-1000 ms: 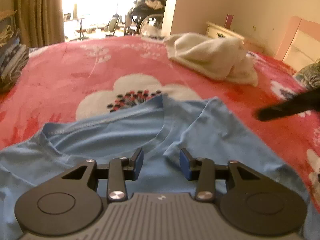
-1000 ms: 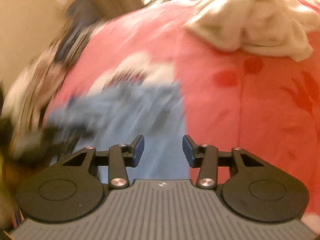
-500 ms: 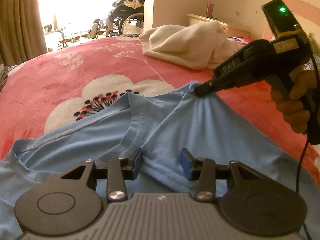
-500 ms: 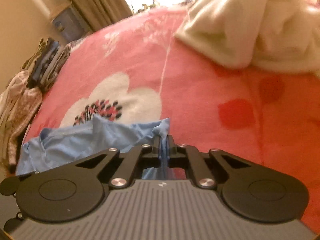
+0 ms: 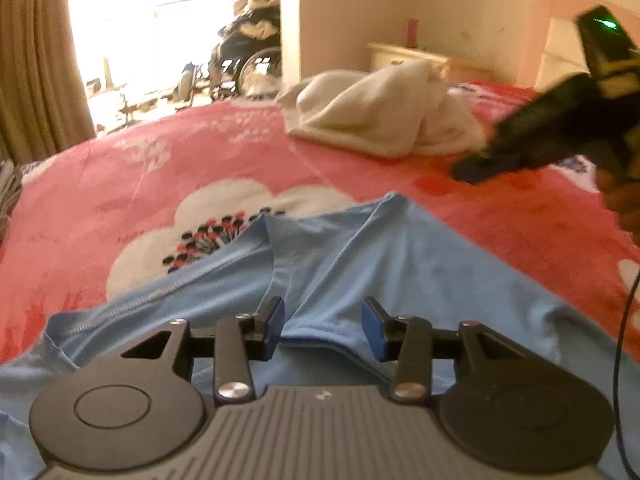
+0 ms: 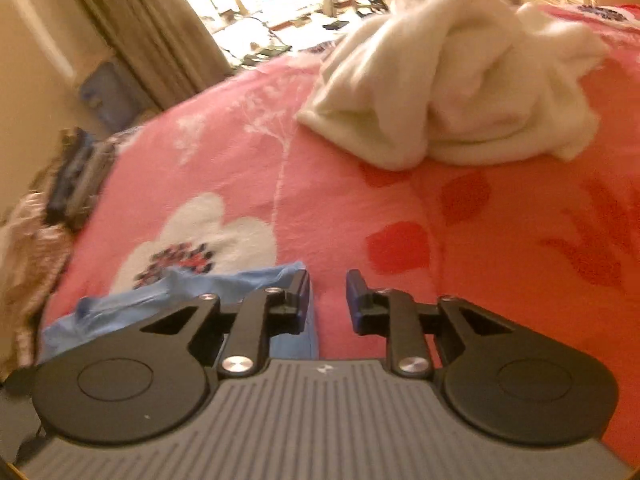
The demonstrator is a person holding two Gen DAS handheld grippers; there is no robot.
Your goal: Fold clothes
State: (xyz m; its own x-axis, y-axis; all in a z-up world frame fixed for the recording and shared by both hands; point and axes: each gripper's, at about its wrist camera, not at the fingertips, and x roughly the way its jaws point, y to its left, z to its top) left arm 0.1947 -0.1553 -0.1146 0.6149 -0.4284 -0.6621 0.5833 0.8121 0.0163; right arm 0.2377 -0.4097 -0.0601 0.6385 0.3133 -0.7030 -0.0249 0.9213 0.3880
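A light blue T-shirt (image 5: 360, 264) lies on the red flowered bedspread (image 5: 160, 168), collar toward me and one shoulder folded over. My left gripper (image 5: 322, 326) hovers open just over a fold of the shirt near the collar, pads not pressing on it. In the right wrist view my right gripper (image 6: 328, 300) has its jaws opening, with only bedspread between them; the shirt's corner (image 6: 240, 284) lies under its left finger. That right gripper (image 5: 476, 170) appears blurred in the left wrist view, lifted off the shirt, held by a hand.
A crumpled white towel or garment (image 5: 380, 116) lies farther back on the bed. Stacked clothes (image 6: 76, 176) sit past the bed's left edge. A curtain (image 5: 36, 60), a bright doorway with a wheelchair (image 5: 248, 56), a dresser (image 5: 404, 54) and a pink headboard (image 5: 552, 32) stand behind.
Half a second ago my right gripper pinched the shirt's shoulder corner; now it has let go, opened and pulled away to the right. The corner lies flat. My left gripper shifted slightly.
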